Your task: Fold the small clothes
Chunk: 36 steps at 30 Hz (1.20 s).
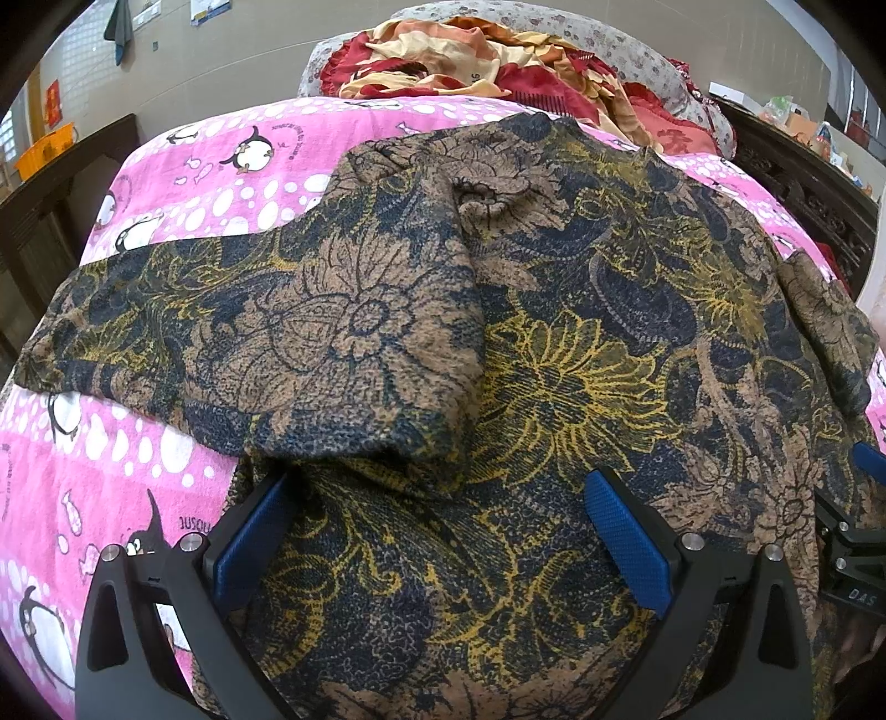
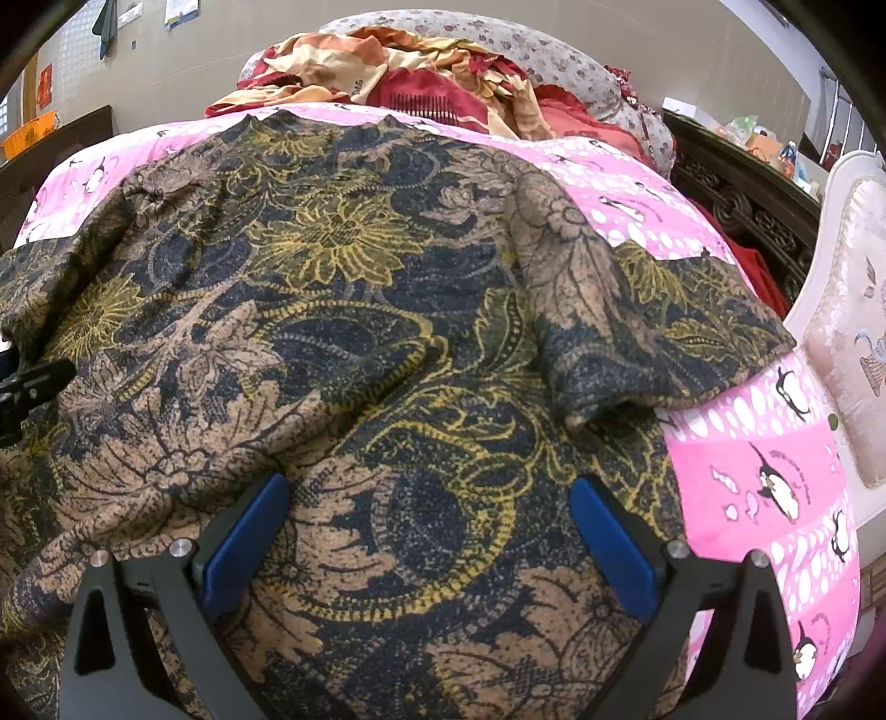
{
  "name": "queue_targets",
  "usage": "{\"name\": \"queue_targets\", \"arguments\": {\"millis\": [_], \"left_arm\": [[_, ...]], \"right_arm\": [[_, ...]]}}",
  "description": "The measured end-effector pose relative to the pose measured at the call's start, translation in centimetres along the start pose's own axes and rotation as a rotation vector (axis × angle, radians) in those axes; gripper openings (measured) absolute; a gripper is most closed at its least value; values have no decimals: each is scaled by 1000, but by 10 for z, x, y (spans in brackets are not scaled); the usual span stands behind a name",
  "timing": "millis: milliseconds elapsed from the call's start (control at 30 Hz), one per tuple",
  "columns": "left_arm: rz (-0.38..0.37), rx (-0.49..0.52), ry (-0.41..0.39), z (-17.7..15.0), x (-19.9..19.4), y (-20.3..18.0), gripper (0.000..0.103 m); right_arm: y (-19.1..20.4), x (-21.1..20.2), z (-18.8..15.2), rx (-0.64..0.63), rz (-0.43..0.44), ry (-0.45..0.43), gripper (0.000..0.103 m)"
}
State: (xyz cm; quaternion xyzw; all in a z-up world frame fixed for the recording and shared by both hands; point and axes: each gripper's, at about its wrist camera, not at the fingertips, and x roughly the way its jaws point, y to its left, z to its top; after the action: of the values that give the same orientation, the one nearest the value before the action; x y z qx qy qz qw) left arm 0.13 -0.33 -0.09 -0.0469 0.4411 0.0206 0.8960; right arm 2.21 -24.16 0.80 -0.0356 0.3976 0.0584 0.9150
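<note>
Plainly, the scene by parts:

Garment: a brown, navy and yellow flower-print top [image 1: 554, 343] lies spread over the bed, filling most of both wrist views.

Bed cover: a pink sheet with white dots and penguins [image 1: 183, 183] shows around the garment on the left, the right and the far side.

Left sleeve: in the left wrist view one sleeve [image 1: 354, 332] is folded in over the body of the top, its cuff end resting on the cloth just ahead of the fingers.

Right sleeve: in the right wrist view the other sleeve [image 2: 637, 332] lies doubled over near the garment's right edge, part of it reaching out onto the pink sheet.

Left hand-held gripper: the left hand-held gripper [image 1: 437, 498] hovers low over the near part of the top, its blue pads [image 1: 628, 540] set wide apart with nothing between them but cloth lying flat below.

Right hand-held gripper: the right hand-held gripper [image 2: 426, 498] is likewise spread wide over the near hem area, gripping nothing.

Far end: a red and cream crumpled blanket [image 1: 487, 61] sits heaped beyond the sheet, against a flower-dotted pillow [image 2: 531, 50].
</note>
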Motion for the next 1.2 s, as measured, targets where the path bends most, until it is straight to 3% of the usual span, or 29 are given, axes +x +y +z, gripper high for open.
{"name": "queue_targets", "arguments": {"millis": [633,967,1067,1100,1200], "left_arm": [[27,16,3,0,0,-5,88],[-25,-18,-22,6,4,-3,89],[-49,-1,-41,6,-6,4,81],[-39,-4,-45,3,-12,7,74],[-40,-35,-50,-9,-32,16,73]], "right_arm": [[-1,2,1,12,13,2,103],[-1,3,1,13,11,0,103],[-1,0,3,11,5,13,103],[-1,-2,4,12,8,23,103],[1,-22,8,69,29,45,102]]}}
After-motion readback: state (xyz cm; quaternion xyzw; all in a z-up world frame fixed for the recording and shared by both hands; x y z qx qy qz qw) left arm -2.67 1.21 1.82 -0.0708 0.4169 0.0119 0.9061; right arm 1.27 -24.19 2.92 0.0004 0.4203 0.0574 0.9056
